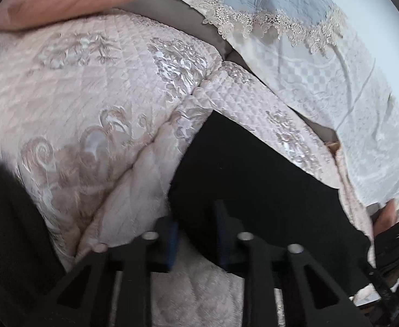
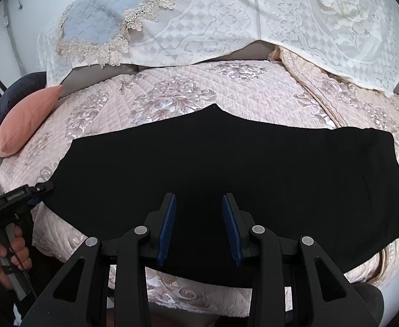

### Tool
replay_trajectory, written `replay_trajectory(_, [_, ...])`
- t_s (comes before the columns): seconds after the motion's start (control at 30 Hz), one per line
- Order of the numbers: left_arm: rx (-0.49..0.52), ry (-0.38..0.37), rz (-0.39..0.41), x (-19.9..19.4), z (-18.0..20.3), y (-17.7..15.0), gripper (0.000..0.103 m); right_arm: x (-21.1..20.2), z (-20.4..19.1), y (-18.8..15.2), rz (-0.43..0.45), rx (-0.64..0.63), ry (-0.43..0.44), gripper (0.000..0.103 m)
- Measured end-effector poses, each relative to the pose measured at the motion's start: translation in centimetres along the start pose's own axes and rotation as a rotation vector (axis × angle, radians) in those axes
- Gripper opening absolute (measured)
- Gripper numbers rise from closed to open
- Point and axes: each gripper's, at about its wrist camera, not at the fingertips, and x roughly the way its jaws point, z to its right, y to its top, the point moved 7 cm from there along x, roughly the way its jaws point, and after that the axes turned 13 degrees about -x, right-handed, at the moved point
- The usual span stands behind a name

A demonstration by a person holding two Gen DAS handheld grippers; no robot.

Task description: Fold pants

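right wrist view, black pants [image 2: 213, 169] on quilted bedspread [image 2: 199, 90], perhaps sofa

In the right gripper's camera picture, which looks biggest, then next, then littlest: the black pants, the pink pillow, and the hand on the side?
1. The black pants look biggest by far.
2. The pink pillow comes next.
3. The hand looks littlest, though it is partly cut off and nearer the camera, so 2 and 3 are unsure.

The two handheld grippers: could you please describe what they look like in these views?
The right gripper and the left gripper look alike: black plastic linkage arms with triangular cut-outs, silver round pivot pins, and ribbed blue pads lining the fingers. Seen from the right wrist, the left one has a black body with a small grey label and a pistol-style handle.
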Motion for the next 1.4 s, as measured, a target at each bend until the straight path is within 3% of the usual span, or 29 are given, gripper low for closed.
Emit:
replay_trajectory(0.13, [0.036,-0.004,-0.005,-0.3,0.2,0.3,0.009,0.1,0.2,-0.2,-0.013,0.002,-0.005,0.036])
replay_trajectory(0.3, [0.081,-0.068,0.003,-1.8,2.2,1.0,0.008,0.2,0.6,-0.4,-0.013,0.020,-0.006,0.036])
replay_trajectory(0.53, [0.181,-0.199,0.004,-3.4,7.9,1.3,0.008,0.2,1.9,-0.6,-0.007,0.052,-0.018,0.036])
replay_trajectory(0.73, [0.281,-0.295,-0.039,-3.1,13.7,-0.3,0.008,-0.3,3.2,-1.2,0.001,0.084,-0.030,0.036])
replay_trajectory(0.9, [0.372,-0.360,-0.106,-2.2,18.2,-3.3,0.008,-0.9,4.9,-2.1,0.005,0.124,-0.050,0.036])
replay_trajectory(1.1, [0.494,-0.415,-0.231,-0.3,21.7,-9.4,0.008,-1.3,7.0,-3.2,0.004,0.173,-0.072,0.036])
replay_trajectory(1.3, [0.575,-0.397,-0.374,2.3,21.5,-15.8,0.008,-1.1,8.1,-4.1,-0.008,0.201,-0.066,0.036])
replay_trajectory(1.4, [0.589,-0.385,-0.409,2.9,20.8,-17.1,0.008,-0.9,8.0,-4.2,-0.010,0.200,-0.060,0.036])
